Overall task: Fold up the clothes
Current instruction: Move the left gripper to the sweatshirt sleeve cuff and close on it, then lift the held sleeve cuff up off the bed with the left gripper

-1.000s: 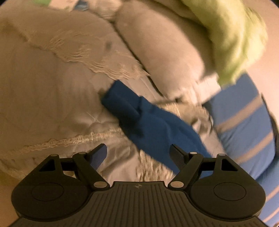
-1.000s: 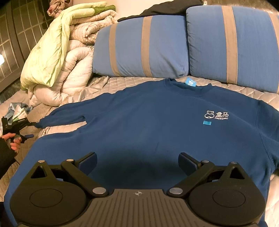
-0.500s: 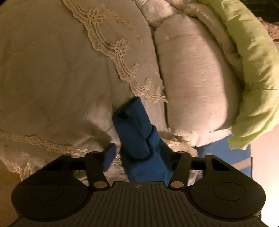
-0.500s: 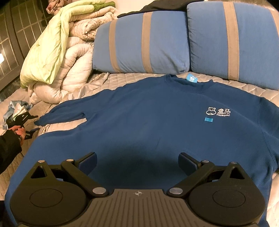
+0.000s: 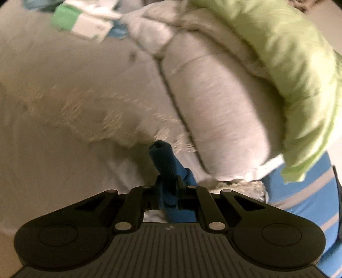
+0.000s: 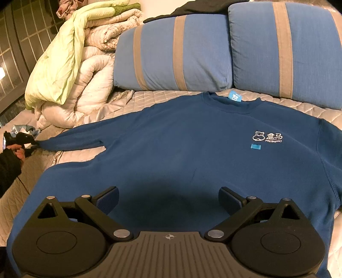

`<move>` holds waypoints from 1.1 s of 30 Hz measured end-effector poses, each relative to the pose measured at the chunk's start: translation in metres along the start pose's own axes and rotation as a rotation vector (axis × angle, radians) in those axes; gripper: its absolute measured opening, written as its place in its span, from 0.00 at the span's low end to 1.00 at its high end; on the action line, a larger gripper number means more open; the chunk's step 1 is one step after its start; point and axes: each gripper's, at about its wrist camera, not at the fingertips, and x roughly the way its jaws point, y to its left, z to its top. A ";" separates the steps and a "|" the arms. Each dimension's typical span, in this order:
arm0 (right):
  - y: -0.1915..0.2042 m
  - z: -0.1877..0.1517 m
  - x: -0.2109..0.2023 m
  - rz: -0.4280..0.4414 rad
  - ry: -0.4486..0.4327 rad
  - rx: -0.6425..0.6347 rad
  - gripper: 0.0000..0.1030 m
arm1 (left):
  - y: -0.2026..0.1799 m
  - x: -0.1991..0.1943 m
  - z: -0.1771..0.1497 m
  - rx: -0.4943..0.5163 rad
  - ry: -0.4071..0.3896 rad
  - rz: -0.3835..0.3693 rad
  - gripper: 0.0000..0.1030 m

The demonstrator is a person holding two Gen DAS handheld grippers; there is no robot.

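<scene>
Pinching sleeve cuff [image 5: 163,159]: left gripper [image 5: 168,188]; right gripper [image 6: 168,197] spread.

2 blue striped pillows [image 6: 171,53] at headboard; white duvet [image 6: 94,85] w/ green blanket [image 6: 59,70] piled beside them.

One blue sweatshirt [image 6: 181,154] lies on the bed [image 6: 310,111], with one printed logo [image 6: 268,136] on its chest, one small blue patch [image 6: 255,146] below that, and one neck label [image 6: 234,96]; two blue striped pillows, one [image 6: 171,51] on the left and one [image 6: 286,49] on the right; one dark garment [image 6: 205,6] on top of them; one pale green blanket [image 6: 64,62]; one white quilted duvet [image 6: 92,89]; two grippers, the left gripper [image 5: 168,188] and the right gripper [image 6: 168,198], two fingers each; one cuff [image 5: 163,160] pinched.
</scene>
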 end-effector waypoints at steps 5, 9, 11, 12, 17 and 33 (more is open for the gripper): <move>-0.002 0.000 -0.002 0.007 -0.009 0.009 0.96 | -0.033 -0.014 -0.001 0.161 -0.042 0.018 0.10; -0.001 0.000 -0.002 0.009 -0.009 0.006 0.96 | -0.061 -0.023 -0.004 0.263 -0.077 0.015 0.10; -0.001 0.000 -0.002 0.009 -0.010 0.003 0.96 | -0.076 -0.025 -0.004 0.298 -0.093 0.006 0.10; -0.001 0.000 -0.002 0.008 -0.010 0.002 0.96 | -0.083 -0.028 -0.005 0.312 -0.101 0.000 0.10; 0.001 0.000 -0.002 0.001 -0.011 -0.001 0.99 | -0.122 -0.041 -0.014 0.424 -0.149 -0.021 0.10; -0.003 -0.002 -0.006 0.004 -0.036 0.024 1.00 | -0.232 -0.046 -0.075 0.708 -0.167 -0.215 0.10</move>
